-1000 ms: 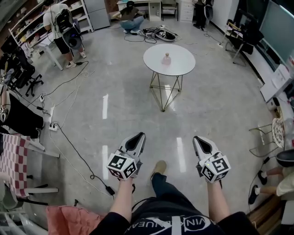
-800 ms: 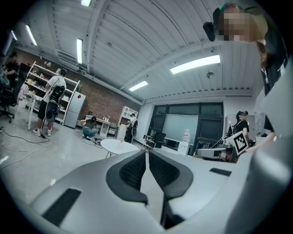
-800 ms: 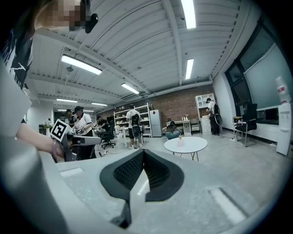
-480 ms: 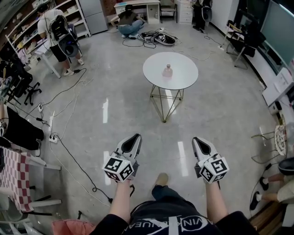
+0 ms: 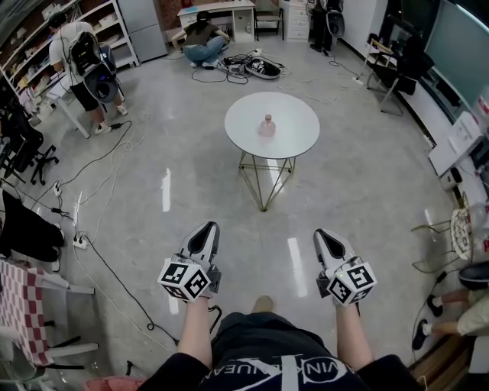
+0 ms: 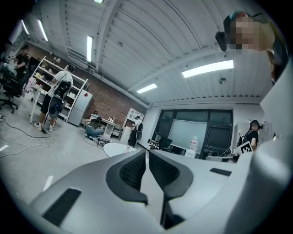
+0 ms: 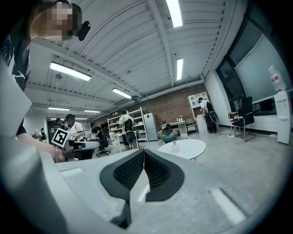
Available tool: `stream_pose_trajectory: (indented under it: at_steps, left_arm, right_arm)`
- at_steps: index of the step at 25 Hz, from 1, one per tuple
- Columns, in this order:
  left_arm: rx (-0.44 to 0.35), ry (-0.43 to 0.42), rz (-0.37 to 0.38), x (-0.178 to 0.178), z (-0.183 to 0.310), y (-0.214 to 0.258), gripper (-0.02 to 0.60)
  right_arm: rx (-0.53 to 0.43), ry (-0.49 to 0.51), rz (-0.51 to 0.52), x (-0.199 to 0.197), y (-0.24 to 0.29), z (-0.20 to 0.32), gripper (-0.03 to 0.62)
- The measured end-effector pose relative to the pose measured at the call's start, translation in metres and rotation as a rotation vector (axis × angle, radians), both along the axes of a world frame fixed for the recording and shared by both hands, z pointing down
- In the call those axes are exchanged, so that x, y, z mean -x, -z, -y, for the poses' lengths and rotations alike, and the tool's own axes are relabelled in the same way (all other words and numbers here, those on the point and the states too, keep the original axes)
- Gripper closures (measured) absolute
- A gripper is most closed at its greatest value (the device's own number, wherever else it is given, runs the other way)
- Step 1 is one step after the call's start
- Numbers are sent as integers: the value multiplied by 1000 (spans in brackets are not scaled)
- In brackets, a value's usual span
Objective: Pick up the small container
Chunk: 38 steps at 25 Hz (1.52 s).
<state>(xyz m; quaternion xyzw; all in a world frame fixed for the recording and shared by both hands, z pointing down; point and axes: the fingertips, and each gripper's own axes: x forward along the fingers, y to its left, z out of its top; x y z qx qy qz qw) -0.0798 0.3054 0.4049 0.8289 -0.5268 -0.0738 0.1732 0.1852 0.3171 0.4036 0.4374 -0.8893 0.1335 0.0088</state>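
Note:
A small pinkish container (image 5: 267, 126) stands upright near the middle of a round white table (image 5: 294, 136) some way ahead of me. It also shows as a small pale bottle (image 7: 174, 146) on the table (image 7: 190, 148) in the right gripper view. My left gripper (image 5: 205, 232) and right gripper (image 5: 325, 237) are held low in front of my body, far short of the table. Both have their jaws closed together with nothing between them. The left gripper view shows only the table's edge (image 6: 114, 148) past the shut left gripper (image 6: 146, 152).
Grey polished floor lies between me and the table, which stands on thin wire legs (image 5: 264, 176). Cables and a power strip (image 5: 76, 241) trail at the left. People stand or crouch by shelves (image 5: 84, 30) and a desk (image 5: 218, 11) at the back. A chair (image 5: 458, 229) is at right.
The view has shifted: the table and container now sit slightly further left and lower in the head view, while both grippers stay shut and low in front of me.

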Motion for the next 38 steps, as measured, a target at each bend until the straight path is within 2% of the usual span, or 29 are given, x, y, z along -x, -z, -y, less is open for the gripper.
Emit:
stream_pose_trajectory:
  at_steps: [9,18,27,38]
  left_arm:
    - [-24,-60,40,-12,17,13,558]
    - [18,-42,22,1,37,-12,558]
    - [-1,-107,4,-7,124,-6,558]
    - [24,-167,-13,-5,238,-9,558]
  right_arm:
    - [10,-53,19,-14,1,13,588]
    - [33,-33,6,-1,-17,32,588]
    - [44,-72,7,-1,-14,101,588]
    - [71,-106,-1,9,-13,205,588]
